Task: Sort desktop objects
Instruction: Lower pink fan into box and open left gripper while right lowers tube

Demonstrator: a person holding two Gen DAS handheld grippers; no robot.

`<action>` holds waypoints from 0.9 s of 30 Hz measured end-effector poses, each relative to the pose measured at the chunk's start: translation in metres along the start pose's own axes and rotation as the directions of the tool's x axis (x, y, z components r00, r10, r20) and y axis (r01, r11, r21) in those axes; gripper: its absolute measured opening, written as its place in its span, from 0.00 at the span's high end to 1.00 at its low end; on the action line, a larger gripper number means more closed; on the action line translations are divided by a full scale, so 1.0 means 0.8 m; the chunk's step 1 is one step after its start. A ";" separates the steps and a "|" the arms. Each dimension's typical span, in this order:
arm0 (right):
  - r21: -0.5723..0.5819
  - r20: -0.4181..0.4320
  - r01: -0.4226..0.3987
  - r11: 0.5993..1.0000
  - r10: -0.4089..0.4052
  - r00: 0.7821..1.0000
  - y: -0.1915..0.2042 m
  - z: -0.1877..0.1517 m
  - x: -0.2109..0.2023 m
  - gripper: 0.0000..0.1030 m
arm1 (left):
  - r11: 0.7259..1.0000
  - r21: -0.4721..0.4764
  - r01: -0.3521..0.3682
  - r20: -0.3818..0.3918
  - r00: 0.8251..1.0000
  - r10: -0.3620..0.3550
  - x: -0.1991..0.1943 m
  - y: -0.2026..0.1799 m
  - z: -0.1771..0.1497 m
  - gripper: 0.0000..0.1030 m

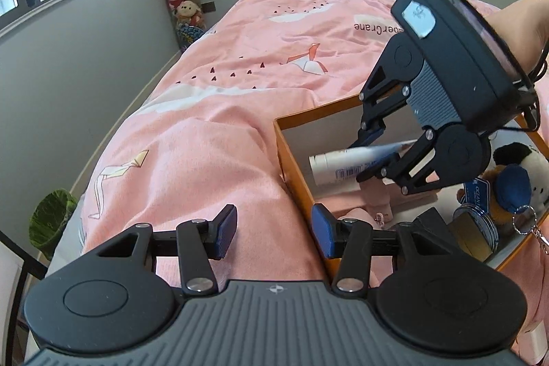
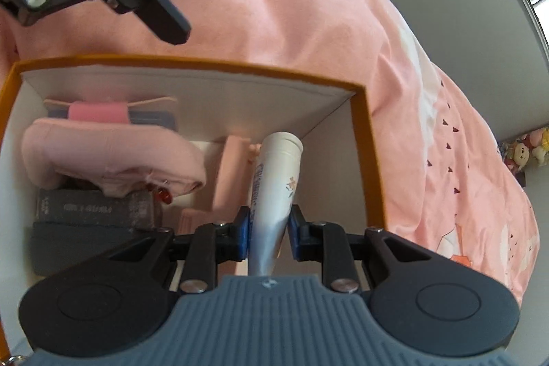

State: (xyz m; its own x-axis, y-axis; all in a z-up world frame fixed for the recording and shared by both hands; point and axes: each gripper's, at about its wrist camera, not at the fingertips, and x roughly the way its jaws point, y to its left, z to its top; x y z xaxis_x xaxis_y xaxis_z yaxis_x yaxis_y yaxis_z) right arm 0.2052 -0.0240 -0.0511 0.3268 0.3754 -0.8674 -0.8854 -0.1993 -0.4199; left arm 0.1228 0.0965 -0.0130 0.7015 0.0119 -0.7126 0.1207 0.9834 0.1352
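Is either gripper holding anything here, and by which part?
The right gripper pinches a white tube near its flat crimped end, cap pointing into the orange box. The left gripper is open, empty.

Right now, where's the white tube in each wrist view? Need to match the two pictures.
Left wrist: tube at right of centre, lying crosswise over the box, clamped by the right gripper.
Right wrist: tube at bottom centre, between the gripper's blue fingers, cap end pointing up-frame into the box.
Shared landmark: the box's orange rim, with the pink bedspread beyond it.
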 end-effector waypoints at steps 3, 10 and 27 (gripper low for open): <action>-0.023 -0.016 0.014 1.000 -0.015 1.000 -0.004 -0.002 -0.005 0.77 | 1.000 -0.013 0.009 0.000 1.000 -0.009 -0.001 0.003 -0.004 0.45; -0.023 -0.089 0.044 0.999 -0.046 0.995 -0.004 -0.027 0.000 0.77 | 0.999 -0.038 0.028 0.001 1.000 -0.028 -0.001 0.003 -0.009 0.45; -0.026 -0.104 0.032 0.999 -0.035 0.994 0.004 -0.035 0.024 0.77 | 0.999 -0.034 0.028 -0.003 1.000 -0.028 -0.003 0.000 -0.013 0.45</action>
State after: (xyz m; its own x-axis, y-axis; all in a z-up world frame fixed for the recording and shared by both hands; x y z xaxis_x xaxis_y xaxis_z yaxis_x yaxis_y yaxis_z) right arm 0.2179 -0.0428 -0.0764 0.3901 0.2863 -0.8751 -0.8654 -0.2106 -0.4546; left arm 0.1140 0.0980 -0.0182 0.6959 -0.0150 -0.7180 0.1158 0.9890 0.0916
